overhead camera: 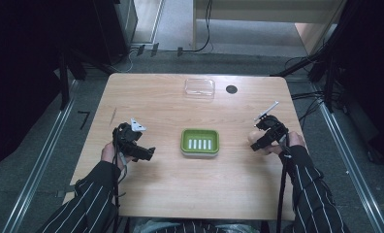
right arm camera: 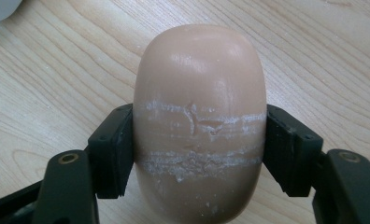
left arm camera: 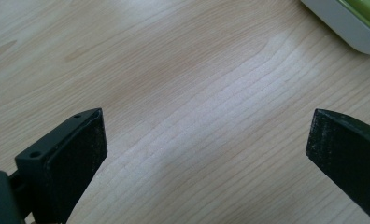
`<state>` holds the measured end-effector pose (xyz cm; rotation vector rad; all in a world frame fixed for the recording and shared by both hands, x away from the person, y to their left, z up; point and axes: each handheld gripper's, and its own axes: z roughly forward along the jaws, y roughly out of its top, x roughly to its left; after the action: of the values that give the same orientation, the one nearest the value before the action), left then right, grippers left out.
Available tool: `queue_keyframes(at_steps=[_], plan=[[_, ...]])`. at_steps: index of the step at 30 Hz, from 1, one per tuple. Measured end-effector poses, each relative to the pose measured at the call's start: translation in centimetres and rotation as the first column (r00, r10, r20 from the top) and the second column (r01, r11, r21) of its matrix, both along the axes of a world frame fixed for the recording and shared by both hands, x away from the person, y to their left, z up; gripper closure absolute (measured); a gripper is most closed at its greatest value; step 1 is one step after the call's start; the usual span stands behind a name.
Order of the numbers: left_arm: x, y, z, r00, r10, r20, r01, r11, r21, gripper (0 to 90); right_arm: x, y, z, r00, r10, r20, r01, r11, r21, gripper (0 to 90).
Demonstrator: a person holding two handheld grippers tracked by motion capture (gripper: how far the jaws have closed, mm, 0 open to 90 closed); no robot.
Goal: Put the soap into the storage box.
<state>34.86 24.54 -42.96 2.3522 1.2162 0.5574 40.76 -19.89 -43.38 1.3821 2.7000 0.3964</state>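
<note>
High view: I have the right gripper (overhead camera: 258,141) pinching the soap bar (overhead camera: 254,140) at the table's (overhead camera: 146,97) right side, well apart from the green soap dish (overhead camera: 200,142) in the middle; the left gripper (overhead camera: 142,153) sits left of the dish, holding nothing. Risk here: the bar looks smooth and rounded, so a squeeze off its middle could squirt it out on the way to the dish, or it lands on the rim and tips the dish. The clear lid (overhead camera: 199,88) at the far edge is hard to read, possibly a box. Left gripper view: jaws spread wide over bare wood, dish corner (left arm camera: 346,23) cut off at top right. Right gripper view: both pads press the bar's (right arm camera: 199,121) sides across scuffed white bands; its near end is cut off, so I can't judge grip depth.
</note>
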Motion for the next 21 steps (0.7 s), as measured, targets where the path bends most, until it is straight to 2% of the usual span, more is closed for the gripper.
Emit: queue_keyframes(at_steps=[6,21], plan=[[0.0,0.0,0.0,1.0000,0.000,0.000,0.000,1.0000,0.002,0.0,0.0,0.2,0.4,1.0000,-0.004,-0.001,0.004,1.000,0.010,34.2],[-0.2,0.0,0.1,1.0000,0.000,0.005,0.000,1.0000,0.004,0.0,0.7,1.9,0.6,0.9985,0.055,0.005,-0.055,0.998,-0.001,34.2]])
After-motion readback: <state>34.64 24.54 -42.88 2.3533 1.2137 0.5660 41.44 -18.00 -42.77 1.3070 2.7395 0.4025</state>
